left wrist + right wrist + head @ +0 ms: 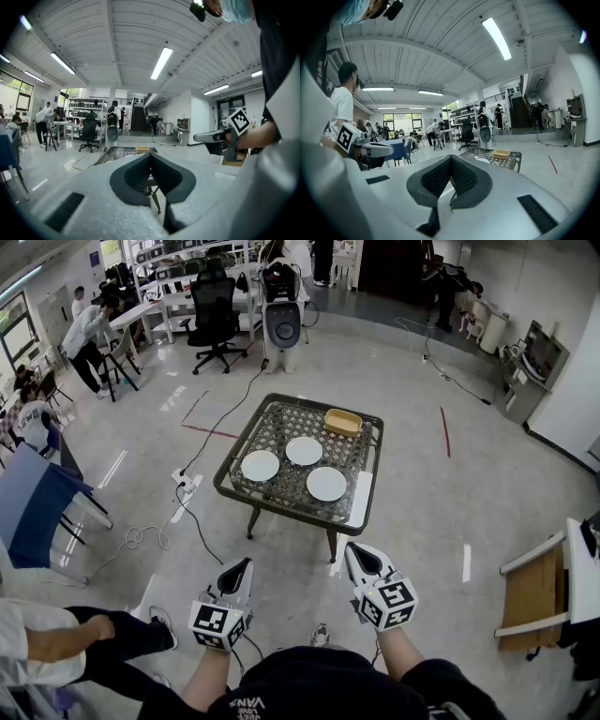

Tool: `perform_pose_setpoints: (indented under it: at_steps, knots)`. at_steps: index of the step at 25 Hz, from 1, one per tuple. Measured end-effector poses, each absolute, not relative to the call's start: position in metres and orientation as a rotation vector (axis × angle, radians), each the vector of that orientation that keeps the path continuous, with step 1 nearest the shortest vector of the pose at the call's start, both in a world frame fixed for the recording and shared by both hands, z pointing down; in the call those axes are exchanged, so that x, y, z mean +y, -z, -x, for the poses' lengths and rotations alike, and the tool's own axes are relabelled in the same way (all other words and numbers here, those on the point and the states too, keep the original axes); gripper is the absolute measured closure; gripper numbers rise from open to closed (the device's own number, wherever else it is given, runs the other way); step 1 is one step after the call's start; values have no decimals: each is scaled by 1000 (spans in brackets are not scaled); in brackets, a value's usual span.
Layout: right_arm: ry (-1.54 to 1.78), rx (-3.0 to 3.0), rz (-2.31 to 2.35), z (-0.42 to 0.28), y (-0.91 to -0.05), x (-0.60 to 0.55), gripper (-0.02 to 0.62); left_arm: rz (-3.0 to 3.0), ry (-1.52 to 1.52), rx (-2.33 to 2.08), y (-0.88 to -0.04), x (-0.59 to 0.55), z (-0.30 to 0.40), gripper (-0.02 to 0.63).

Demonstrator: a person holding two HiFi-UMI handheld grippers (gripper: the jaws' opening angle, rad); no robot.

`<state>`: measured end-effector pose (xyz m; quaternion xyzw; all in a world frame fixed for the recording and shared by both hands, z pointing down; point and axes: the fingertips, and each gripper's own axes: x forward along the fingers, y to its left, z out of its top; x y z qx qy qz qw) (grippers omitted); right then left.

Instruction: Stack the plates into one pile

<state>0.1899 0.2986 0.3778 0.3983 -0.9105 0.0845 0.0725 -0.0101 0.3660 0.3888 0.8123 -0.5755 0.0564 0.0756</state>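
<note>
Lying separately on the lattice-top table in the head view, three white plates sit near a tan basket. The left gripper and right gripper hang well short of the table. The left gripper view shows its jaws pressed together, holding nothing. The right gripper view shows jaws fully closed and empty, with the table ahead.

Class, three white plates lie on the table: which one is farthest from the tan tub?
The leftmost plate in the head view: the middle plate and the right plate both lie nearer the tan tub.
</note>
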Motion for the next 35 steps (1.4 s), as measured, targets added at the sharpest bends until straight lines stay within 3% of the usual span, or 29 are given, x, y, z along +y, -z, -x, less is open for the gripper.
perform_pose_setpoints:
  at_steps: [9, 12, 13, 15, 16, 21, 35]
  knots:
    - [-347, -2854, -1059, -201, -383, 273, 594, -2391, -130, -1742, -398, 333, -16, 581]
    - [-365, -2859, -1017, -208, -392, 264, 549, -2354, -116, -1754, -406, 325, -26, 577]
    - [-362, -2859, -1006, -210, -394, 261, 546, -2341, -113, -1756, -409, 323, -29, 561]
    - [-368, -2859, -975, -209, -398, 253, 526, -2305, -113, -1754, -416, 317, -31, 416]
    - [-379, -2857, -959, -207, -400, 250, 514, -2284, -118, -1748, -420, 316, -30, 373]
    - [-426, -2838, -935, -198, -412, 232, 471, -2237, -136, -1723, -433, 298, -23, 370]
    - [-508, -2733, -1024, -111, -448, 123, 465, -2255, -195, -1574, -464, 174, 63, 370]
